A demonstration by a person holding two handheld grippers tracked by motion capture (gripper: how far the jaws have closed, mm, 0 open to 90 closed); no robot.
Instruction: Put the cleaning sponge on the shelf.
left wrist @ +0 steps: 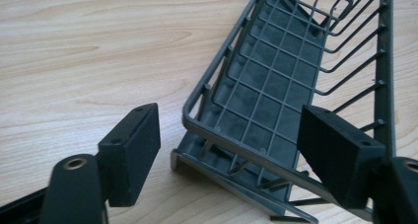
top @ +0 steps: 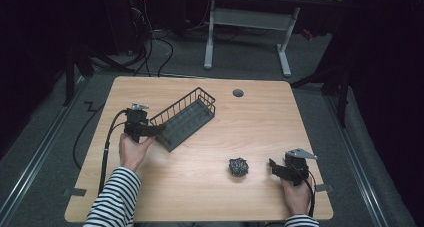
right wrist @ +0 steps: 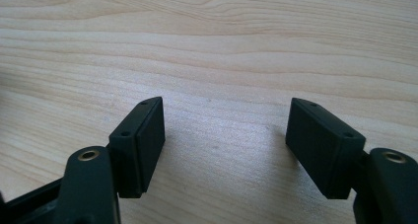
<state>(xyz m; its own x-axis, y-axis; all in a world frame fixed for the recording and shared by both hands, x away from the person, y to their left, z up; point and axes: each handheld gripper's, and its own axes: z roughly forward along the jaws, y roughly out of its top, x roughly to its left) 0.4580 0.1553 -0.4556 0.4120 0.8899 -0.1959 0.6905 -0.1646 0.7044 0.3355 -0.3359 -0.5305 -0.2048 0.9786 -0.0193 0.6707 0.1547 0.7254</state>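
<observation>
A dark room with grey carpet, loose cables and a white-legged desk (top: 247,17) lies beyond the pale wood worktop (top: 250,122), which has a grey grommet (top: 238,93) at its far edge. No writing is legible. A tilted wire basket (top: 185,118) sits left; the left tongs (top: 159,130) gape around its near end. A dark scrubber (top: 238,167) rests near right, beside the right tongs (top: 272,168), open over bare wood.

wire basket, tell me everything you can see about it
The wire basket is a long, narrow, dark grey tray of what looks like coated metal wire: a grid floor, barred side walls and a looped rim. It lies diagonally on the left half of the wooden table, tilted, its near end lifted. The left gripper is open around that near end, one of its fingers by the rim. Nothing shows inside it.
</observation>
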